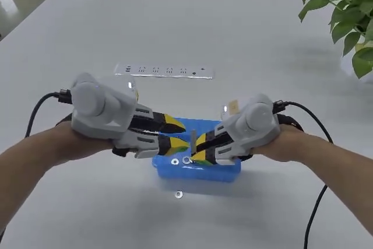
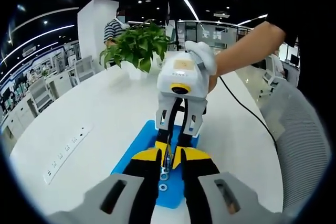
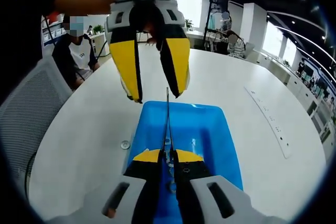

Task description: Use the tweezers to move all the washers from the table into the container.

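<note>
A blue container (image 1: 224, 171) sits on the white table, with two washers (image 1: 175, 161) lying inside it. One washer (image 1: 179, 194) lies on the table just in front of it, and also appears beside the container (image 3: 125, 144). My right gripper (image 3: 168, 156) is shut on thin metal tweezers (image 3: 167, 119), which point out over the container (image 3: 210, 129). Facing it, my left gripper (image 3: 157, 97) hangs over the far end with its jaws apart around the tweezers' tip. In the head view the left gripper (image 1: 186, 134) and right gripper (image 1: 195, 148) meet above the tray, the tweezers (image 1: 193, 138) between them.
A white power strip (image 1: 164, 71) lies farther back on the table. A potted plant (image 1: 344, 10) stands at the right edge. A mesh chair (image 3: 31, 108) and a seated person (image 3: 79, 51) are beyond the table's side.
</note>
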Demonstrator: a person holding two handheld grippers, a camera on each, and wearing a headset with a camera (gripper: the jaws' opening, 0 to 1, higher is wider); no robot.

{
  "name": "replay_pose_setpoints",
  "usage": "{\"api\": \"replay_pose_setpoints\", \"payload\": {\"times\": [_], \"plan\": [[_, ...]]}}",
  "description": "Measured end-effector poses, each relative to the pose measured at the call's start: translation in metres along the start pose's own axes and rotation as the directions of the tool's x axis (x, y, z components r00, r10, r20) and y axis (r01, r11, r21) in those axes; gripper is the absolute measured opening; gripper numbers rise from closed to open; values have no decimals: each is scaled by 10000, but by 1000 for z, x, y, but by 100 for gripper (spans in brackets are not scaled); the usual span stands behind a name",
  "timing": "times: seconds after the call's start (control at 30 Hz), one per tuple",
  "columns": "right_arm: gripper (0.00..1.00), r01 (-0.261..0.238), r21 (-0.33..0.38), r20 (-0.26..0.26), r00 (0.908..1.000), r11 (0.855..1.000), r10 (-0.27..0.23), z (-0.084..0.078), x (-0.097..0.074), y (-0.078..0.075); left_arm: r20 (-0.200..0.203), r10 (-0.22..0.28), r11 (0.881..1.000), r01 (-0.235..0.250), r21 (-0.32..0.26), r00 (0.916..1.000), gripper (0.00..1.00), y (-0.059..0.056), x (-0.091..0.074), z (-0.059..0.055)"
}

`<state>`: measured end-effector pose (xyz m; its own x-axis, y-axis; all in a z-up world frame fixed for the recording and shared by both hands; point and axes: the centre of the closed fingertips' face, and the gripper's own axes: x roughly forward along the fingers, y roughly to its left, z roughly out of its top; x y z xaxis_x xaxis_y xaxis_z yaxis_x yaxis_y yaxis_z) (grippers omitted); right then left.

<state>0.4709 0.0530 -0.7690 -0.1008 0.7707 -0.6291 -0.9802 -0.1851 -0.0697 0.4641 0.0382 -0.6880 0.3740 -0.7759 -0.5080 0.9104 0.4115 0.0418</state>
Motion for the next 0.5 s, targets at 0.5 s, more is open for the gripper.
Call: {"api": "replay_pose_setpoints", "payload": {"times": [0.5], "plan": [[10,-65,-221,-99,9999,9997,62,0,0,1,92,-347,9990,344,292,9994,6,0,9,7]]}}
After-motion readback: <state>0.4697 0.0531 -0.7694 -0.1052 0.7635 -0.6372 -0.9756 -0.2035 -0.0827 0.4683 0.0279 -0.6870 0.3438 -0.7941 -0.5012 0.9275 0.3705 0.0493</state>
